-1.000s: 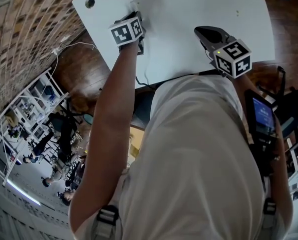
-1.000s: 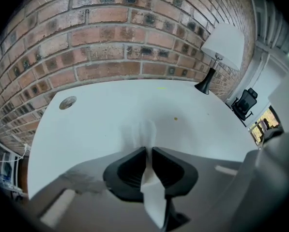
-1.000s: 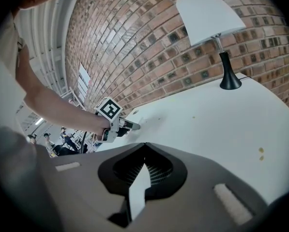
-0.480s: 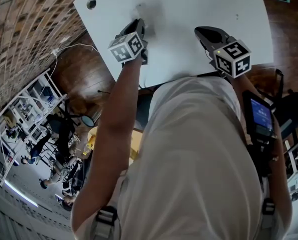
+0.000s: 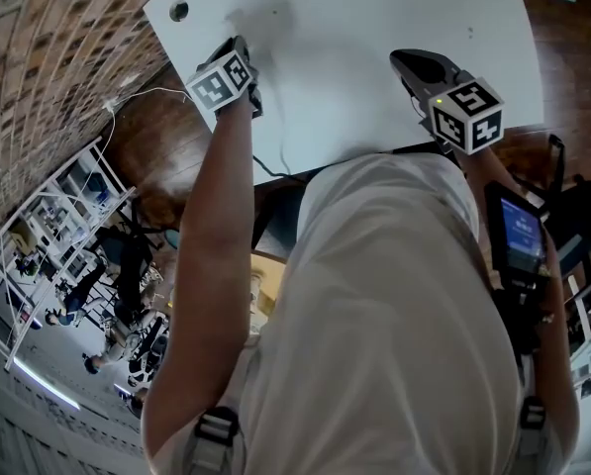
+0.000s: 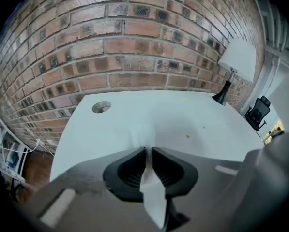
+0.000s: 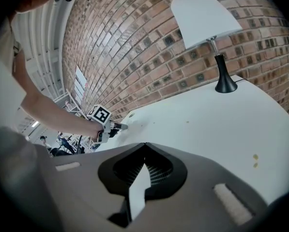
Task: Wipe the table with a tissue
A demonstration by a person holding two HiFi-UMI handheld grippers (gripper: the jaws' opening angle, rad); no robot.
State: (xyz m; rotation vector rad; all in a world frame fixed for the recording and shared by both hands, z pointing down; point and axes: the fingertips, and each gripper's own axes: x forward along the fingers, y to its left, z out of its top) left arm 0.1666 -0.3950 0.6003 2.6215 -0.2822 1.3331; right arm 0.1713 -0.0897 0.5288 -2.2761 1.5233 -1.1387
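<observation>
- my left tongs (image 6: 148, 151) are clenched on the tissue (image 6: 142, 135); its white fold is pinched between the pads and its front lies on the table (image 6: 197, 117).
- the tissue is on the table's left part, near the round hole (image 6: 101, 107) in the corner.
- my right tongs (image 7: 145, 145) are closed tip to tip, well apart from the tissue, over the table's near edge on the lamp (image 7: 209, 28) side.

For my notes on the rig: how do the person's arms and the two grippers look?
The left gripper and right gripper are dark grey, with ribbed black tongs. Each bears a white cube with black square markers. The arms are bare; the shirt is pale.
</observation>
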